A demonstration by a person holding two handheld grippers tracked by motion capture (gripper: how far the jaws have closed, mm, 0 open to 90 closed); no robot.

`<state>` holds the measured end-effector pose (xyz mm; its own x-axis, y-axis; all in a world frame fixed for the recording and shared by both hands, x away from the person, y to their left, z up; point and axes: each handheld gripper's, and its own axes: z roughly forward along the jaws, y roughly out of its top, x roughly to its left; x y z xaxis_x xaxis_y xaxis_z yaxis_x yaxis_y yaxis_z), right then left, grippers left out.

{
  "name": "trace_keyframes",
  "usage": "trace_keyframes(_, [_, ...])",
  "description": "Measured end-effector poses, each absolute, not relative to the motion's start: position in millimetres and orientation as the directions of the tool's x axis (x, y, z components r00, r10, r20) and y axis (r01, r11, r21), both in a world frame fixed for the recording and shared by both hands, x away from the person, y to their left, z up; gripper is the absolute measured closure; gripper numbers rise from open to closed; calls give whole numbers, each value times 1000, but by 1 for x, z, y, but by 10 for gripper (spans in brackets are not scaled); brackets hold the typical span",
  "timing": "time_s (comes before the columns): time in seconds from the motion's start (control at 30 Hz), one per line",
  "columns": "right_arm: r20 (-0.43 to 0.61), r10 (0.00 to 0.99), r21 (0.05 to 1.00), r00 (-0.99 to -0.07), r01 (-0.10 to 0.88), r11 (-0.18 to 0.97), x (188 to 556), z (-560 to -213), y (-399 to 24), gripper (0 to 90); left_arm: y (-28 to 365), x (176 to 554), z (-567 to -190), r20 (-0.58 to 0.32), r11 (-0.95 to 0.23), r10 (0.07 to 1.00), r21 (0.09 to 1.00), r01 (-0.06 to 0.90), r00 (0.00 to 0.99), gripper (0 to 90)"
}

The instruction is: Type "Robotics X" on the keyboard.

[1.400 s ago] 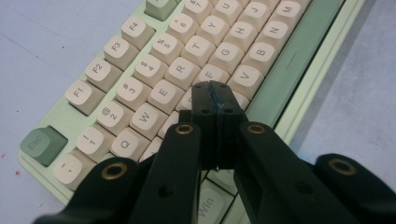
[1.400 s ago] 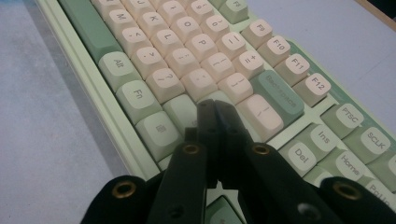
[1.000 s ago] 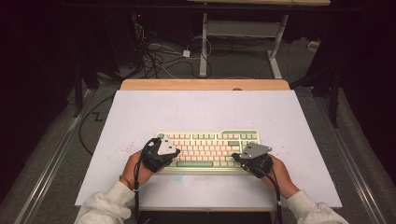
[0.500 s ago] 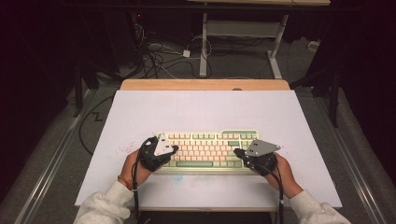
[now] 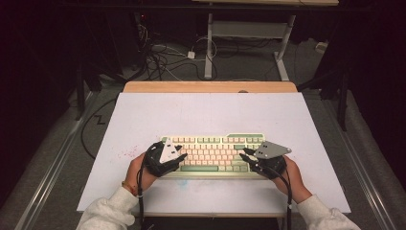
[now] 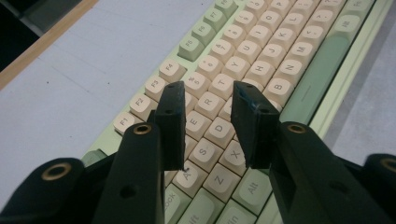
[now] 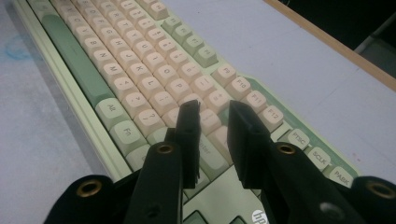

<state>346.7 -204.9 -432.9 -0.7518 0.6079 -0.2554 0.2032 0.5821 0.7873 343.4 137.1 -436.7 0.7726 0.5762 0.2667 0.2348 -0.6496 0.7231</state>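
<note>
One keyboard (image 5: 216, 153) (cream and green), left gripper (image 6: 208, 100) parted, right gripper (image 7: 212, 114) parted, nothing grasped.

Your keyboard (image 5: 215, 154) has a pale green case, cream letter keys with dark legends, and sage green space bar and modifier keys. The counter (image 5: 210, 112) under it is pale lavender-white with a light wood far edge, faint red speckles at its left and a bluish smudge near you. Your left hand-held gripper (image 6: 206, 126) and right hand-held gripper (image 7: 212, 140) are black with brass-coloured rivets; each carries a grey plate. Your sleeves (image 5: 107, 213) are off-white
</note>
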Motion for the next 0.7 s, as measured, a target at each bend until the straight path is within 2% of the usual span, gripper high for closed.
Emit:
trace_keyframes(0.1, [-253,609,792,-751,201,577,346,-432,-205,693,137,343,-437,275,-642,588,731,231,761,513])
trace_keyframes(0.17, [-250,611,795,-751,201,572,346,-432,-205,643,136,341,-438,301,-641,602,734,223,740,405])
trace_keyframes(0.23, [-250,609,796,-753,199,572,346,-432,-205,628,135,340,-438,301,-639,606,735,225,737,373])
trace_keyframes(0.33, [-249,610,801,-752,194,567,345,-432,-204,550,135,340,-440,297,-629,615,744,227,731,314])
trace_keyframes(0.4, [-253,611,800,-750,193,568,345,-433,-203,454,134,339,-441,295,-621,622,750,227,725,253])
trace_keyframes(0.53, [-257,611,797,-749,194,572,345,-434,-201,310,134,339,-442,292,-616,623,755,225,726,191])
trace_keyframes(0.7, [-262,625,800,-735,197,567,345,-436,-199,215,134,338,-443,285,-609,620,762,219,731,150])
